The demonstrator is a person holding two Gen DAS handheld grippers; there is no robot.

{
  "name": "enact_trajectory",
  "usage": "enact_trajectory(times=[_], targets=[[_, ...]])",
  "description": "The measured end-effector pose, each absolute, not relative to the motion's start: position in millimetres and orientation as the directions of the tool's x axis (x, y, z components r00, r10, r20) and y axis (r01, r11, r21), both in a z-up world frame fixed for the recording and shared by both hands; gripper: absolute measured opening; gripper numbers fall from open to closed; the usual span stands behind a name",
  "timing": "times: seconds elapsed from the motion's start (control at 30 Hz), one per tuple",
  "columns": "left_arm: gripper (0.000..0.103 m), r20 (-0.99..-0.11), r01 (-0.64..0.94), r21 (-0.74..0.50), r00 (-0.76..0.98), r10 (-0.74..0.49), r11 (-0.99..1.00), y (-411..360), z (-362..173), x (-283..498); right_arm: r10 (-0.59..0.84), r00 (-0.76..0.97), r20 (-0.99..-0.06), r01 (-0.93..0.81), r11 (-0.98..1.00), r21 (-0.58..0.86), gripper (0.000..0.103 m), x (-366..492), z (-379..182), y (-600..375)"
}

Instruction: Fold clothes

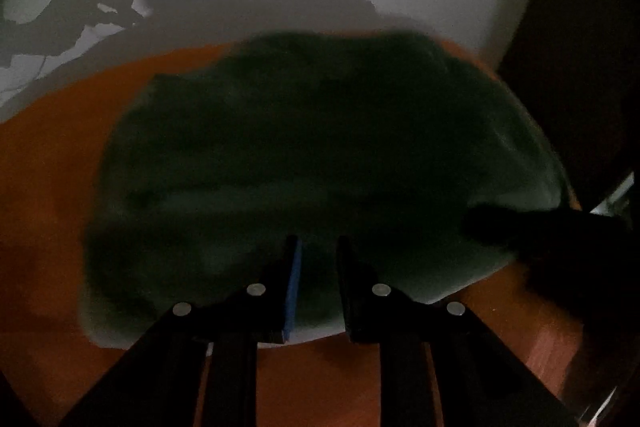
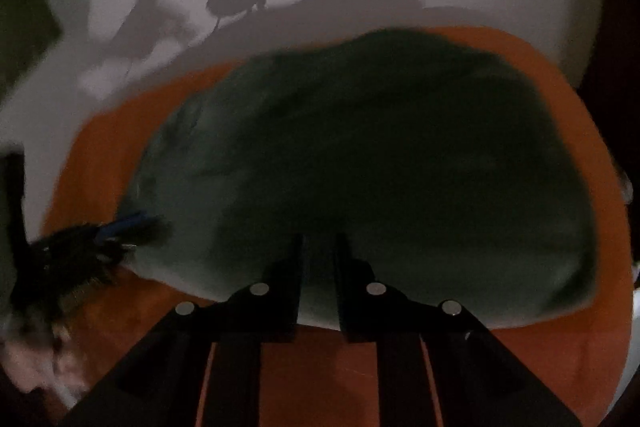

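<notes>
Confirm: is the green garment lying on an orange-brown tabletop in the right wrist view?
Yes, the green garment is spread on the orange-brown tabletop, which shows around its edges.

1. No readable text, label, brand, number or sign in either wrist view.
2. Both views are dim and motion-blurred; any fine print would be lost.
</notes>
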State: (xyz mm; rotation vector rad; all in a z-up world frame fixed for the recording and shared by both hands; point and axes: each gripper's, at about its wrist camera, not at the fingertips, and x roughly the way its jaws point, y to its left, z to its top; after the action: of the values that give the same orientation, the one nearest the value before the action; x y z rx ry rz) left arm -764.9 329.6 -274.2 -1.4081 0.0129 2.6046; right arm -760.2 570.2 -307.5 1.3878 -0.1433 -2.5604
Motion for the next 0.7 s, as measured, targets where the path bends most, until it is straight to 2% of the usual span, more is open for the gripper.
enact_trajectory(times=[0.07, 0.13, 0.2, 0.27, 0.33, 0.4, 0.47, 0.57, 0.7], targets=[[0.022, -0.848, -0.173, 0.003, -0.522, 0.089, -0.985, 346, -296, -765, -0.205, -0.515, -0.833, 0.164, -0.977, 0.139, 0.012, -762, -322, 561], [0.022, -0.834, -0.216, 0.044, -0.545, 0.083, -0.975, 344, -296, -757, -0.167, -0.508, -0.845, 0.173, -0.981, 0.09, 0.009, -763, -332, 559], [0.022, -0.822, -0.203, 0.092, -0.569, 0.041, -0.975, 321, -292, -749, -0.118, -0.51, -0.852, 0.17, -0.985, 0.035, 0.0, -771, -336, 567], [0.023, -0.815, -0.17, 0.125, -0.579, -0.004, -0.978, 293, -291, -745, -0.105, -0.491, -0.865, 0.178, -0.984, 0.018, 0.0, -776, -342, 594], [0.025, -0.833, -0.093, 0.132, -0.551, -0.059, -0.987, 255, -296, -744, -0.083, -0.478, -0.875, 0.16, -0.987, 0.007, 0.0, -775, -342, 628], [0.024, -0.861, -0.054, 0.084, -0.507, -0.046, -0.995, 225, -305, -744, 0.0, -0.483, -0.876, 0.071, -0.997, -0.039, 0.0, -772, -337, 660], [0.024, -0.859, -0.081, 0.09, -0.511, -0.036, -0.993, 221, -303, -740, 0.072, -0.469, -0.88, -0.039, -0.997, -0.061, 0.0, -767, -335, 699], [0.025, -0.845, -0.095, 0.147, -0.53, -0.074, -0.985, 229, -291, -731, 0.052, -0.401, -0.914, -0.222, -0.974, 0.042, 0.0, -757, -345, 758], [0.027, -0.835, -0.058, 0.06, -0.55, -0.018, -0.997, 229, -263, -712, 0.038, -0.479, -0.877, -0.146, -0.989, 0.036, 0.002, -739, -293, 710]])
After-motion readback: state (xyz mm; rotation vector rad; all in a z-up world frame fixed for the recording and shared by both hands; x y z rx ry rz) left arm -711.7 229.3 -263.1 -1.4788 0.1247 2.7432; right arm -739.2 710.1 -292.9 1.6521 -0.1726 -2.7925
